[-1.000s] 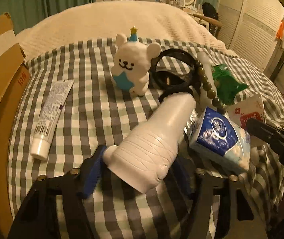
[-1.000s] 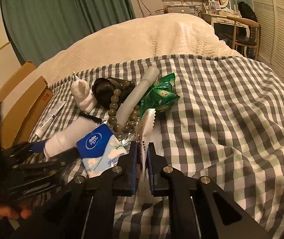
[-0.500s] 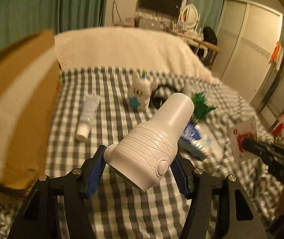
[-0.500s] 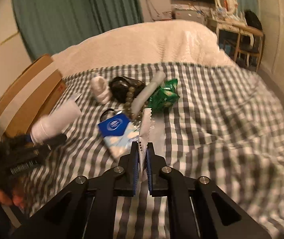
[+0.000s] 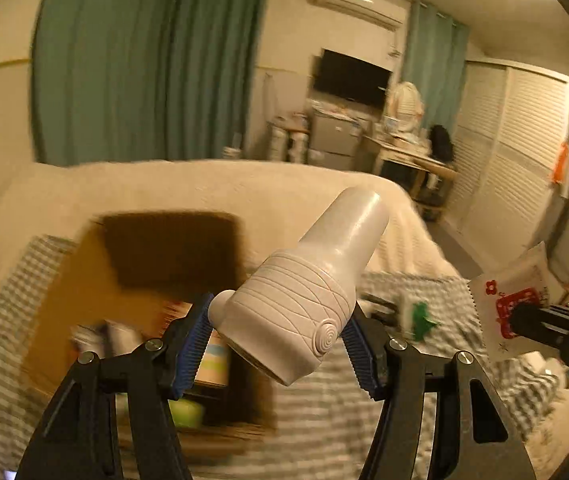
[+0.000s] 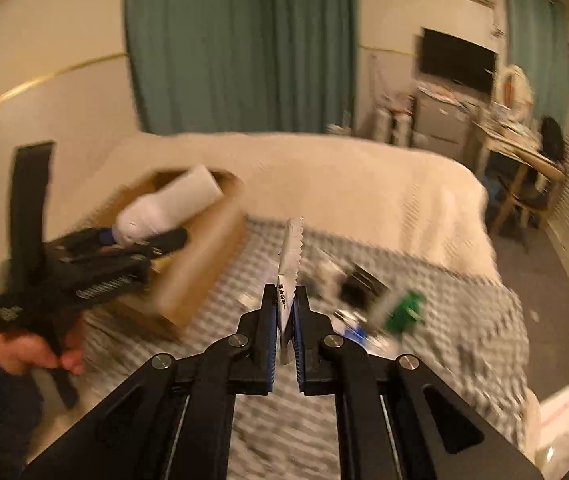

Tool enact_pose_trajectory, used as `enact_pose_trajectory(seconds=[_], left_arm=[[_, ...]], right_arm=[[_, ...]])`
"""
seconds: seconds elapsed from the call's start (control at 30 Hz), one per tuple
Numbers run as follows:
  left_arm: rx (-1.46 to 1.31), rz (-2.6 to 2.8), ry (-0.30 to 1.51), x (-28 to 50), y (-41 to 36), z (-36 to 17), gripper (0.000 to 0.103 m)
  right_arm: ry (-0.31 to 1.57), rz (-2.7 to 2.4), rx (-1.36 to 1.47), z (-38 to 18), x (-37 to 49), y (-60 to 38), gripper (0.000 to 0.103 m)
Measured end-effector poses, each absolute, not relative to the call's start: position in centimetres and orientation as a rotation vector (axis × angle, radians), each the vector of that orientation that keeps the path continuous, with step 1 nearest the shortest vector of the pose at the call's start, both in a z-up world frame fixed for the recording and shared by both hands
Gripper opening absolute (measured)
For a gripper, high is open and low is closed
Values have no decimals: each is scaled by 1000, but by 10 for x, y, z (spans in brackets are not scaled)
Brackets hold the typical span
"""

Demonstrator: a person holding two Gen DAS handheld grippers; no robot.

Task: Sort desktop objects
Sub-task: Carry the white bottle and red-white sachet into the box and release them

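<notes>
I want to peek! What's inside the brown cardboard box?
Inside the cardboard box I can see something with pastel stripes, something lime green and a whitish thing, all blurry. The left gripper and its white bottle cover the rest.

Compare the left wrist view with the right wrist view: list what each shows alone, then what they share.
Only the left wrist view shows items inside the cardboard box and the red print on the packet face-on. Only the right wrist view shows the person's hand gripping the left gripper, and the packet edge-on. Both show the white bottle clamped in the left gripper, the packet pinched in the right gripper, the checked cloth and the green curtain.
</notes>
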State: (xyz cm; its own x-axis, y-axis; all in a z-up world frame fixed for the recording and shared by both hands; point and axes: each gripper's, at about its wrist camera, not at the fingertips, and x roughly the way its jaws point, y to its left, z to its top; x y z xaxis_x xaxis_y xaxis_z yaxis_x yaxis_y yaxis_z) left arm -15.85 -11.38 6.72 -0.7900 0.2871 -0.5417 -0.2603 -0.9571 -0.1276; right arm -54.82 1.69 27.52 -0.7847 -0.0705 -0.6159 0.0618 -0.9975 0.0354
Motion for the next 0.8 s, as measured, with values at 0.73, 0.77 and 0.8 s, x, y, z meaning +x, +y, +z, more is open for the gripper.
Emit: enact_pose_trajectory(seconds=[0.73,0.77,0.8], left_arm=[[-1063,2843,-79,-178,-221,20,92],[-1045,2839,-74,-173,-215,30,92],[-1023,2836,-72,-166,-206,38,93]], right_arm=[[-212,-2730,1063,248,-675,-86,46],[-187,-2755,1047,255,-665,-79,46],[-168,-2772,1036,263,-655,-74,46]])
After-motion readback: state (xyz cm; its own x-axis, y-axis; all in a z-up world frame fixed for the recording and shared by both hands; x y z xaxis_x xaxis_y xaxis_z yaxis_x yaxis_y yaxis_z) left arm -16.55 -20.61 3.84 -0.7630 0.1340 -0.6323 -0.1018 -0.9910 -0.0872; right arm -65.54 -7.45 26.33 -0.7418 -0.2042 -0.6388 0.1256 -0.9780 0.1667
